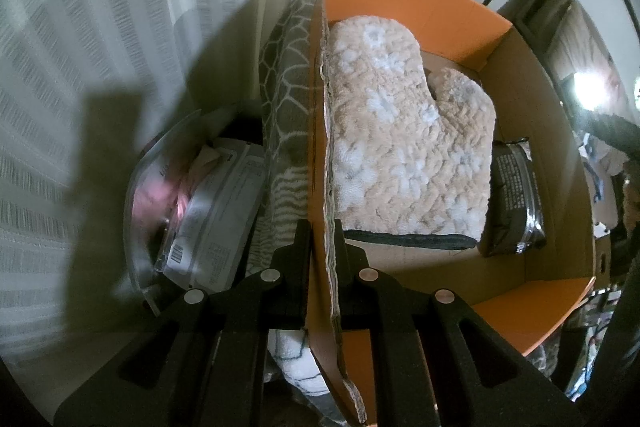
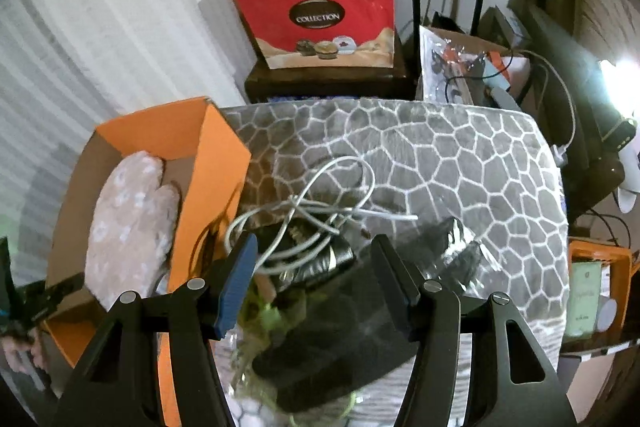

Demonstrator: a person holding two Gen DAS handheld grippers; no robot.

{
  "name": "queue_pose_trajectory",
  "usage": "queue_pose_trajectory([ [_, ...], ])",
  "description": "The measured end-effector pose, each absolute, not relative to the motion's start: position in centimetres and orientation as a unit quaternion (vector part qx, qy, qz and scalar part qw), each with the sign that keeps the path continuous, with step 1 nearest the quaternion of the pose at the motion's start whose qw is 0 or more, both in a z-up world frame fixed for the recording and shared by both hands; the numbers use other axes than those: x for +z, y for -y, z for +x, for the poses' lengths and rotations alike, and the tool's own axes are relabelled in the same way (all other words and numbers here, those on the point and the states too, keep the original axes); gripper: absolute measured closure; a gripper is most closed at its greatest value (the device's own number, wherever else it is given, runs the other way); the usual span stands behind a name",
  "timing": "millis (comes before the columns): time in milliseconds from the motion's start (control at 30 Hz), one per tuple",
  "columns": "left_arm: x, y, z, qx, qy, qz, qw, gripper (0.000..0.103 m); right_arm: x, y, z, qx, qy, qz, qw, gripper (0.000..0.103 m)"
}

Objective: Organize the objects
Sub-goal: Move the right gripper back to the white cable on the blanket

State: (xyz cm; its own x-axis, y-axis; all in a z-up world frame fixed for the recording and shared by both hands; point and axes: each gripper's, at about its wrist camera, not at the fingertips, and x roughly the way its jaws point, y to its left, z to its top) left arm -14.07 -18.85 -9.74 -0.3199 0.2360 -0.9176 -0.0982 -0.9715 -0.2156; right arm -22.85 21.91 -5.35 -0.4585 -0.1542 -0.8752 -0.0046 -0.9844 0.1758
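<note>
An orange cardboard box (image 1: 404,11) holds a beige flowered oven mitt (image 1: 404,147) and a dark foil packet (image 1: 514,195). My left gripper (image 1: 322,231) is shut on the box's left wall (image 1: 328,187). In the right wrist view the same box (image 2: 216,155) with the mitt (image 2: 132,223) stands at the left on a grey honeycomb-patterned blanket (image 2: 440,155). My right gripper (image 2: 316,251) is open above a tangled white cable (image 2: 320,215), a shiny dark packet (image 2: 324,263) and a black object (image 2: 340,343). Another dark foil packet (image 2: 460,247) lies to the right.
A clear plastic tub (image 1: 200,203) with papers sits left of the box by the white curtain (image 1: 100,47). Red gift bags (image 2: 320,23) stand on a dark stand behind the blanket. A cluttered carton (image 2: 468,67) and cables are at the right. An orange rack (image 2: 596,287) is at far right.
</note>
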Motion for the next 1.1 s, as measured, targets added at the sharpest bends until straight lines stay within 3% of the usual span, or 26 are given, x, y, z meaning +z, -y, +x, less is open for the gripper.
queue_pose_trajectory([
  [300, -9.7, 18.9, -14.1, 0.81, 0.065, -0.573, 0.102, 0.095, -8.8, -22.2, -27.0, -0.83, 0.079, 0.551, 0.033, 0.042],
  [633, -9.8, 18.9, -14.1, 0.811, 0.067, -0.572, 0.101, 0.095, -8.9, -20.8, -28.1, -0.83, 0.028, 0.557, 0.016, 0.042],
  [833, -9.8, 18.9, -14.1, 0.811, 0.066, -0.572, 0.101, 0.095, -8.8, -20.2, -27.7, -0.822, 0.029, 0.566, 0.052, 0.044],
  [1067, -9.8, 18.9, -14.2, 0.811, 0.067, -0.572, 0.101, 0.095, -9.9, -19.7, -27.5, -0.815, 0.012, 0.576, 0.064, 0.075],
  [1100, -9.8, 18.9, -14.2, 0.811, 0.067, -0.572, 0.101, 0.095, -9.9, -19.6, -27.4, -0.815, 0.01, 0.575, 0.066, 0.076],
])
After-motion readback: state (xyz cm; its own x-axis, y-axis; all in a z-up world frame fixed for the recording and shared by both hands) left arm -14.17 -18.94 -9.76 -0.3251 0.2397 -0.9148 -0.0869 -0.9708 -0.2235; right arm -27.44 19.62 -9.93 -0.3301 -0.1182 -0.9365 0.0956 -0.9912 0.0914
